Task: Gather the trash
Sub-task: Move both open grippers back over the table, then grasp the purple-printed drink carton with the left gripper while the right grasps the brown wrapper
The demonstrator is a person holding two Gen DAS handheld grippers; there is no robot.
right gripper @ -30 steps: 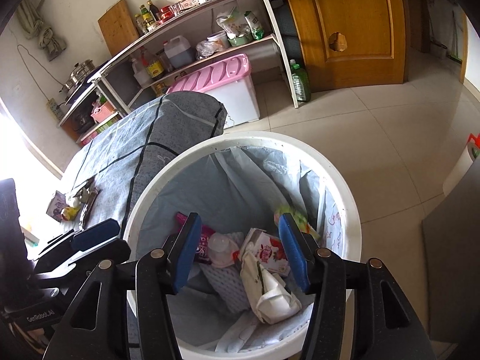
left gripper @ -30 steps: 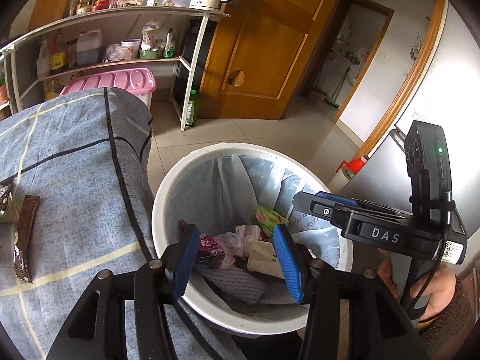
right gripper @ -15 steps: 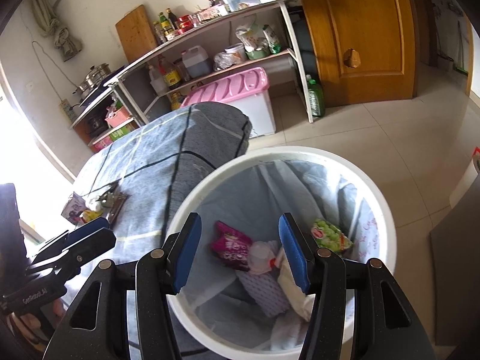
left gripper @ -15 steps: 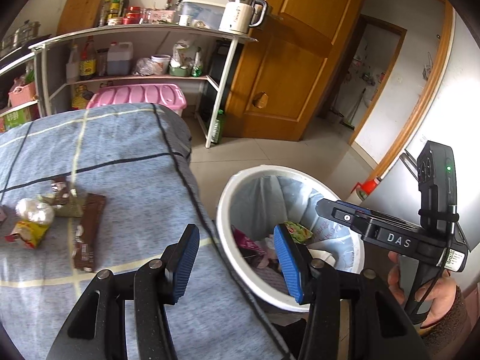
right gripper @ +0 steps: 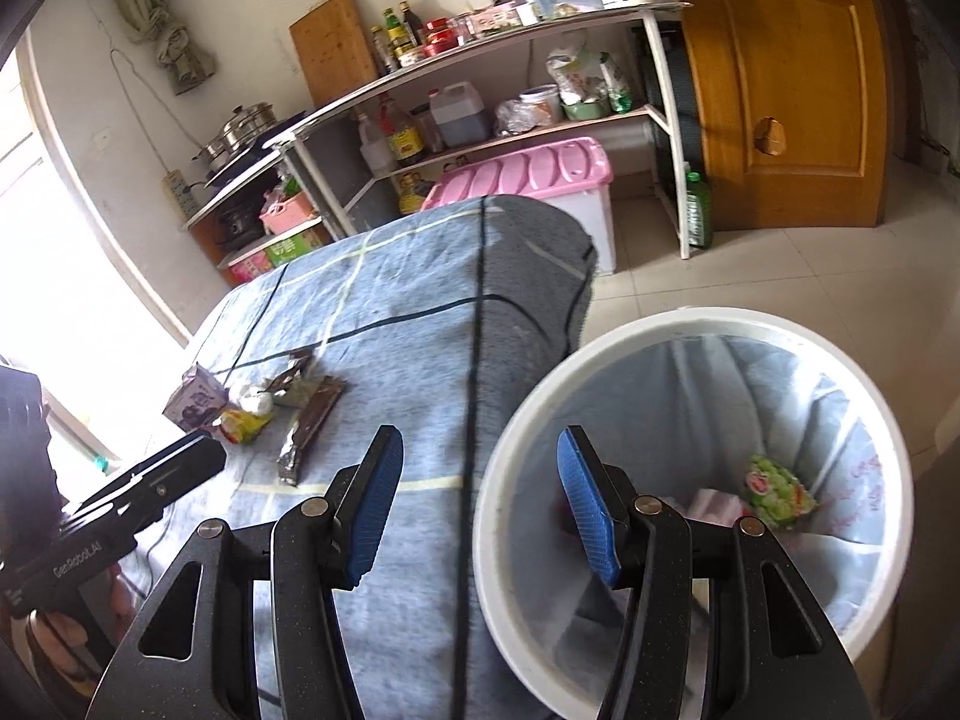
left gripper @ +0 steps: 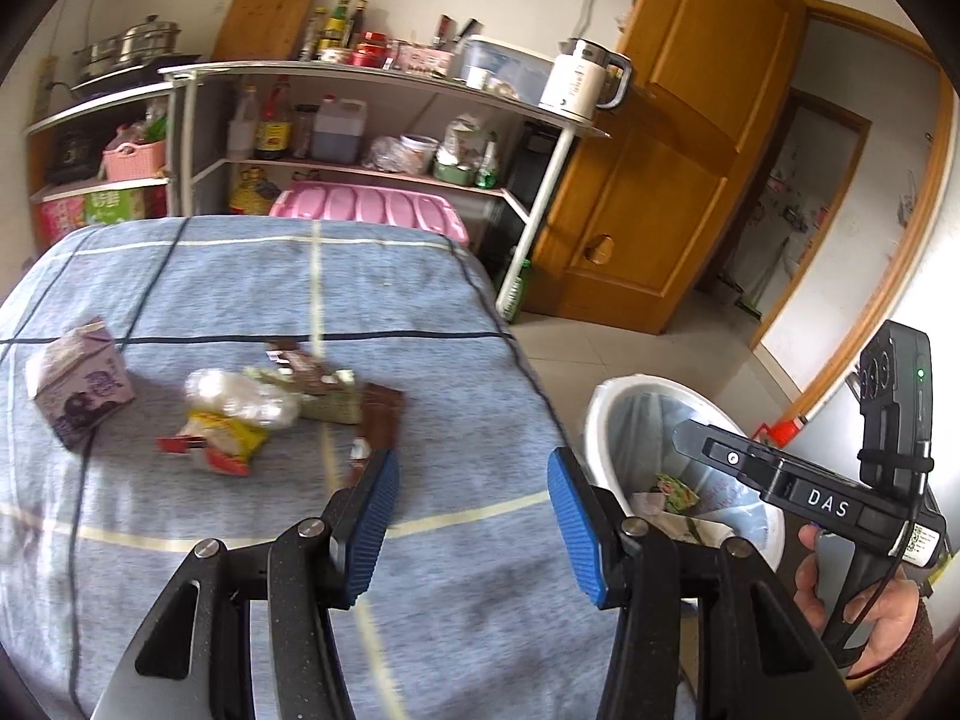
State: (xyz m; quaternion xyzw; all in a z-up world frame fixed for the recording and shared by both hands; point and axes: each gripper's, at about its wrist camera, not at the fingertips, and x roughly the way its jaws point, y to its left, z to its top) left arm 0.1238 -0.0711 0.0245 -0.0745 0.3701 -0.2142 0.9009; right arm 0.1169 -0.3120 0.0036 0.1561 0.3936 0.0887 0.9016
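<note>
Trash lies in a loose heap on the blue checked tablecloth: a purple milk carton, a clear bag with a yellow wrapper, and a brown wrapper. My left gripper hovers open over the cloth, just near of the heap, nothing between its blue pads. The white bin with a blue liner stands at the table's right end and holds wrappers. My right gripper is open and empty above the bin's left rim. The same heap shows far left there.
A metal shelf rack with bottles, a kettle and pots lines the back wall. A pink-lidded box sits below it. A wooden door stands right of the rack. Tiled floor surrounds the bin. A hand holds the right gripper's handle.
Both grippers swung left, away from over the bin toward the table. The trash heap has come into the left wrist view. Neither gripper's opening changed.
</note>
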